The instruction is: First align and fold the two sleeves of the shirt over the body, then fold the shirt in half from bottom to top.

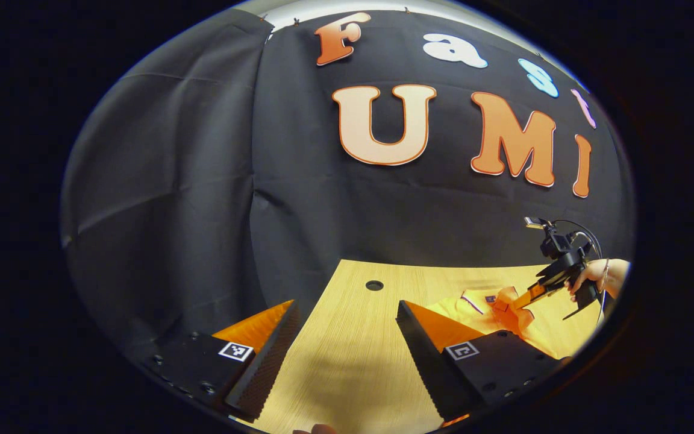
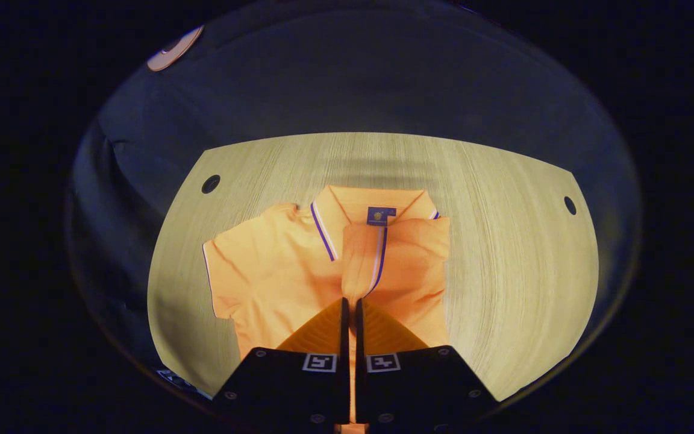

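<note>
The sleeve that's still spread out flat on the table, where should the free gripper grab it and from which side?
Probably its outer hem, which lies flat past the shirt body, over bare table. Come in from the open table side and pinch the cuff's trimmed edge, so it can be carried across to the sleeve the right gripper has folded over. The left gripper is open.

Shirt [image 2: 275, 271]: an orange polo with a purple-and-white trimmed collar, lying flat on the pale wooden table, collar at the far end.
Right sleeve [image 2: 401, 259]: folded in across the chest, its trimmed edge running down the middle; its near end is pinched between the closed fingers of the right gripper [image 2: 350, 307].
Left sleeve [image 2: 226, 265]: spread out flat to the left, not yet folded.
Far-off look: in the left gripper view, the shirt [image 1: 491, 307] lies at the table's right.
</note>
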Demonstrator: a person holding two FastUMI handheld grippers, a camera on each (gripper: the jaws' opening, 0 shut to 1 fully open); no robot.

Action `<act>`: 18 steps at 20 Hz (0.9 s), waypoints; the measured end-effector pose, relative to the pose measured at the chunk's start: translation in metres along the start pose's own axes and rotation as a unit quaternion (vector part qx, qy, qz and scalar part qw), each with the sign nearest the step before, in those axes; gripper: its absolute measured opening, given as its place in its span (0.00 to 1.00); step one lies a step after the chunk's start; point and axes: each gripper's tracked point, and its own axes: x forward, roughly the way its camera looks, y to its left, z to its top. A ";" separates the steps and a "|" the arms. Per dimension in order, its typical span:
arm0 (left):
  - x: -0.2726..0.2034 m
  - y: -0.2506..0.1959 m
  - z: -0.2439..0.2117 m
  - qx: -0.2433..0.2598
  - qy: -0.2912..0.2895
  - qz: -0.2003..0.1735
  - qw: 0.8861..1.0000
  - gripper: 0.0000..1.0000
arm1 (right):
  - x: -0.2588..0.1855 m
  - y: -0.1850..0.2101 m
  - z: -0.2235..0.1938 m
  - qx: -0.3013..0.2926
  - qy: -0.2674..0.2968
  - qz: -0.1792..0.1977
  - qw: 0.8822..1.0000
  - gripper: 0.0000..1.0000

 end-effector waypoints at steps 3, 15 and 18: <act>0.007 -0.009 0.000 0.002 0.002 -0.006 1.000 1.00 | 0.004 0.022 -0.001 0.013 0.000 0.040 0.999 0.20; 0.049 -0.075 0.000 0.019 0.043 -0.054 0.997 1.00 | -0.040 -0.020 0.033 0.026 -0.131 0.016 0.991 0.99; 0.064 -0.092 -0.012 0.008 0.070 -0.070 0.995 0.99 | -0.072 -0.050 0.039 0.025 -0.162 0.000 0.986 0.99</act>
